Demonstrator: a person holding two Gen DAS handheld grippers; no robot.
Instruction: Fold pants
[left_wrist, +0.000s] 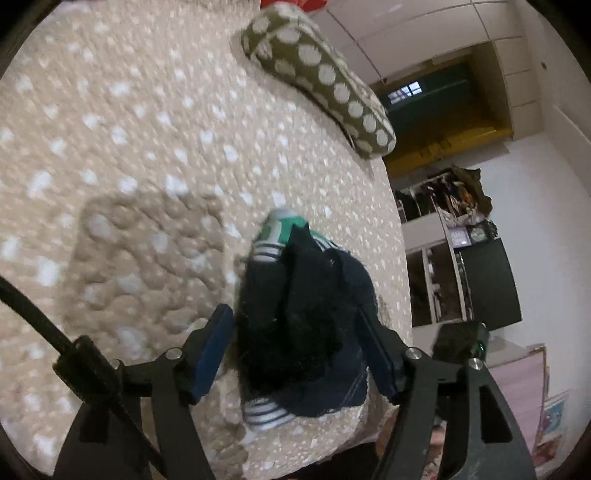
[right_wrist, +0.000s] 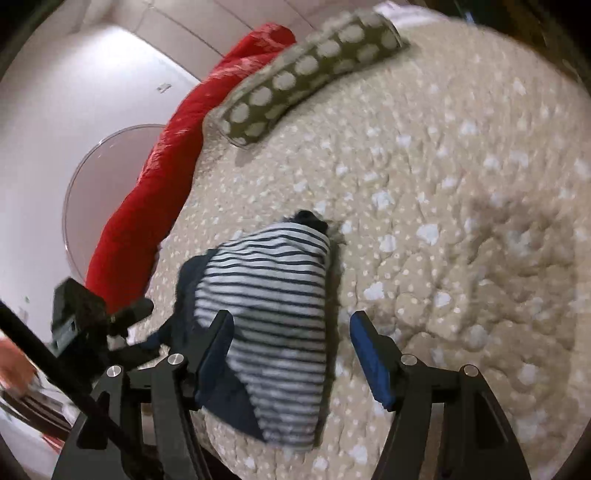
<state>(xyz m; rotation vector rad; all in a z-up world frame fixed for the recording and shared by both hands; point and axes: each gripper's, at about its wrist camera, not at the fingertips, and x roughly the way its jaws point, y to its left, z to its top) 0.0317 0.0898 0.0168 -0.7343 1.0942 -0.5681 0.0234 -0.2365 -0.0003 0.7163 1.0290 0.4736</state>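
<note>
Left wrist view: the left gripper (left_wrist: 295, 354) has its blue pads (left_wrist: 212, 352) spread, and the pants (left_wrist: 303, 325) lie bunched between them near the edge of the bed (left_wrist: 129, 147). No pad presses the cloth as far as I can tell, so nothing is pinched. The pants are a small dark navy bundle with a striped lining and a green-and-white band at the far end. They look soft, light and limp, likely to sag and slide open when lifted, so a hold at a doubled edge or the waistband should serve better than a grab at the loose middle. A spotted olive pillow (left_wrist: 321, 81) lies well beyond, and a cluttered shelf (left_wrist: 443, 221) stands off the bed at the right. Neither is in the way.

Right wrist view: the right gripper (right_wrist: 291, 350) also stands spread. Its left pad lies over the striped side of the bundle (right_wrist: 273, 306), and its right pad (right_wrist: 369, 358) hangs above the bare bedcover (right_wrist: 443, 184), clear of the cloth. The bundle sits close to the bed's near edge, so a careless tug could drag it off. A red blanket (right_wrist: 155, 192) runs along the far side beside the pillow (right_wrist: 306, 70), both well apart from the pants. The other gripper's black body (right_wrist: 81, 317) shows at the left, close by, and the two tools could crowd each other over so small a bundle.
</note>
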